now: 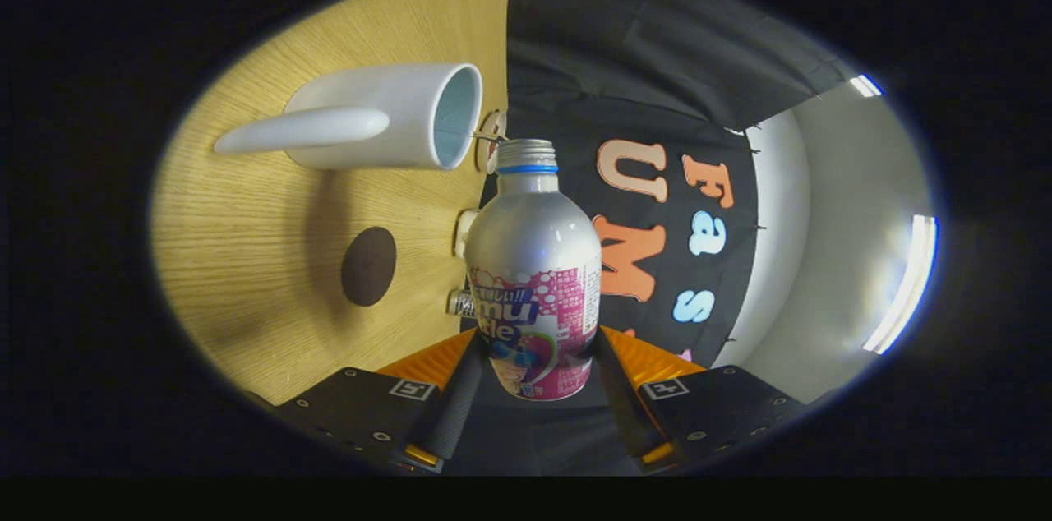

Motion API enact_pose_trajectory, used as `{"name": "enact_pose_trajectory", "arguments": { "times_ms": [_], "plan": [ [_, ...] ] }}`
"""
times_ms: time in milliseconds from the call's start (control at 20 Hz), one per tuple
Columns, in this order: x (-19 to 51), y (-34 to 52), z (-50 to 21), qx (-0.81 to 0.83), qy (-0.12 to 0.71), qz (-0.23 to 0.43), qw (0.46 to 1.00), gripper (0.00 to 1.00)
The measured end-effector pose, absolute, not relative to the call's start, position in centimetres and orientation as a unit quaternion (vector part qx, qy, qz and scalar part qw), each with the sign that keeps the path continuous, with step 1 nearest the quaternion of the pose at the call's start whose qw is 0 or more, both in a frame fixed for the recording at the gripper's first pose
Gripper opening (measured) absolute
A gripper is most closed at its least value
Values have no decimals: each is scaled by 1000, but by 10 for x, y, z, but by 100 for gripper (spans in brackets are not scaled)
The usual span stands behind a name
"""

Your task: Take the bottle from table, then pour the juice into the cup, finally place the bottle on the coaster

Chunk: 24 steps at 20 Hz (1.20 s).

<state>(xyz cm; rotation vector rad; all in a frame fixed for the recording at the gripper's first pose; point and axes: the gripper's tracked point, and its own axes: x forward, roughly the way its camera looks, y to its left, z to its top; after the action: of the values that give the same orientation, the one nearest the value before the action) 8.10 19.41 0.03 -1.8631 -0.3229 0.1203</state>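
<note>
bottle: the bottle (538, 274) sits between the two fingers of the tool (538, 377), off the worktop (263, 258), with its label end nearest the camera.
tool: both fingers press on the bottle's lower sides, so it is clamped on the bottle.
bottle axis: its long axis runs forward along the fingers; the open, capless mouth points away from the camera toward the booth wall. The worktop appears turned on its side in the view, so the bottle seems tipped well over from upright, its mouth level with the cup rim.
cup: the white cup (386, 118) stands on the worktop, its opening just beside the bottle's mouth.
coaster: the dark round coaster (369, 266) lies bare on the worktop, near the cup.
done: picking up looks complete.
in hand: judging by the tilt, this is the pour; no stream is visible.
left: finish pouring, then set the bottle on the coaster.
</note>
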Motion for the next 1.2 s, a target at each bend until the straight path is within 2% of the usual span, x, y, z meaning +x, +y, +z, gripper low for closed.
{"name": "enact_pose_trajectory", "arguments": {
  "times_ms": [1200],
  "plan": [
    [81,195,2,-809,-139,58,568,76]
  ]
}}
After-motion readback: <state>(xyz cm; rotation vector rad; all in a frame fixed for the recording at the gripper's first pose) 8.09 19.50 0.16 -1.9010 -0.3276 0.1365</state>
